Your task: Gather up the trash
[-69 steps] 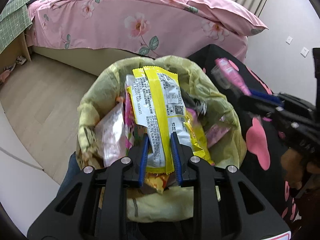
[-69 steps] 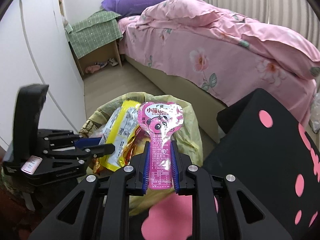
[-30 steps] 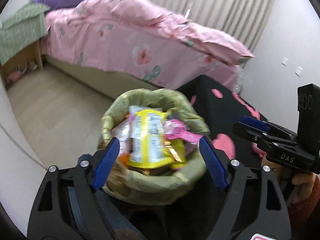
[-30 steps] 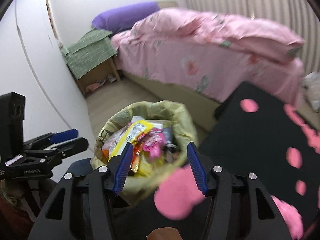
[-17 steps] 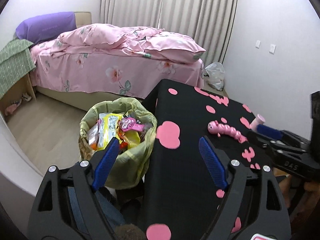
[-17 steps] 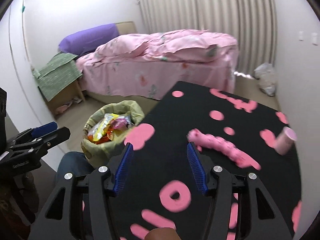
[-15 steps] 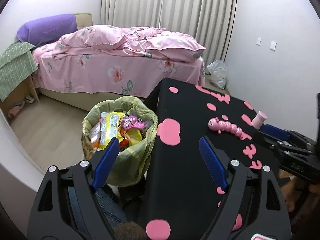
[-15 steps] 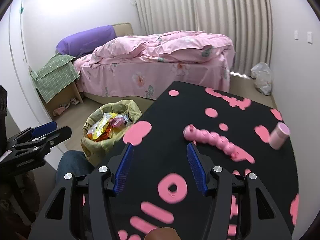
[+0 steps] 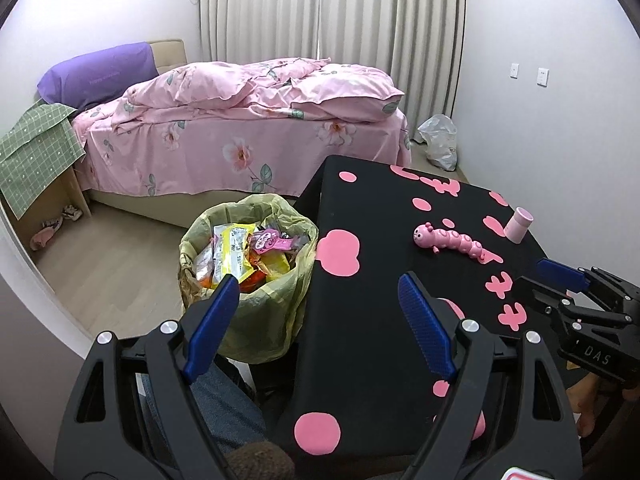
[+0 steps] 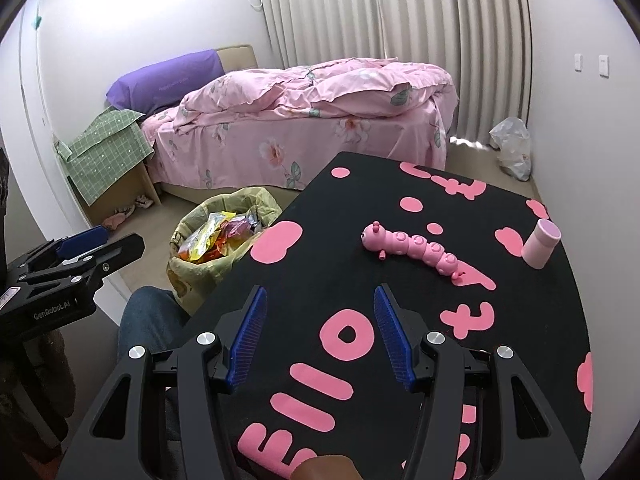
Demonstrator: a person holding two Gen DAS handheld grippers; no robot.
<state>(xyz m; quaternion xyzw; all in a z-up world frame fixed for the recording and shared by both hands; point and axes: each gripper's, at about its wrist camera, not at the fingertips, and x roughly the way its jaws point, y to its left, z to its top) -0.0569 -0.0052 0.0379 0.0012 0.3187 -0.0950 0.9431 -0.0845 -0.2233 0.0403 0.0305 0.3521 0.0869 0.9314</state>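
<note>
A trash bin with a yellow-green bag (image 9: 280,284) stands on the floor left of the black table (image 9: 376,216). It holds snack wrappers, among them a yellow packet (image 9: 234,250) and a pink wrapper (image 9: 269,240). The bin also shows in the right wrist view (image 10: 192,268). My left gripper (image 9: 320,284) is open and empty, held above the bin and the table's left edge. My right gripper (image 10: 320,300) is open and empty above the table's near side.
On the table (image 10: 400,288) lie a pink caterpillar toy (image 10: 412,250) and a small pink cup (image 10: 541,244). A bed with pink bedding (image 9: 240,128) stands behind the bin. A white plastic bag (image 9: 440,142) sits on the floor by the curtain. A knee in jeans (image 9: 224,396) is below.
Both grippers have let their wrappers go into the bin, opened, and pulled back up and away. The view now takes in the whole table and room.
</note>
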